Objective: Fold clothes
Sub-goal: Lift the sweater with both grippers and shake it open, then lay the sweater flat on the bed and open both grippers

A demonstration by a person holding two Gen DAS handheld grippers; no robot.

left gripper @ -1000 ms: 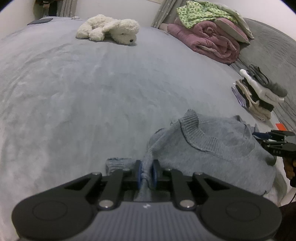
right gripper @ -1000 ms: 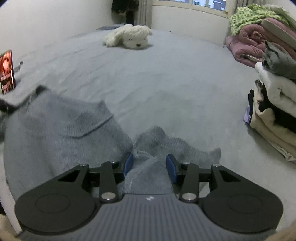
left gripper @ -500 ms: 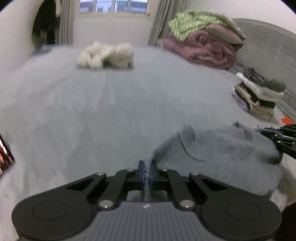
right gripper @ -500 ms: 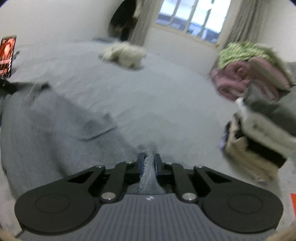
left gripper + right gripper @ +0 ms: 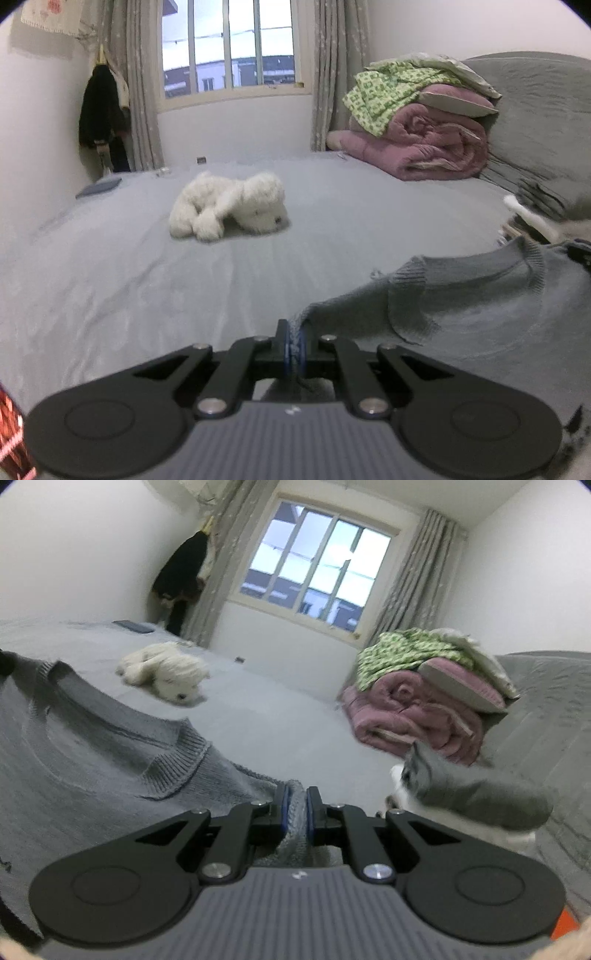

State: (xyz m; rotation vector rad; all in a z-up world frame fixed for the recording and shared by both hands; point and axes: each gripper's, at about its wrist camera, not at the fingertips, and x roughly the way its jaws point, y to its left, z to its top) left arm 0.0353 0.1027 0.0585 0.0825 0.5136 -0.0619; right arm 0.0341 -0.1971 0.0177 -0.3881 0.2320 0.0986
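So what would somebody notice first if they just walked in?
Probably the grey knitted sweater stretched up off the bed between the left gripper and the right gripper, each shut on a bunch of it. Next, the fluffy white toy dog lying mid-bed, and the rolled pink quilt by the window.
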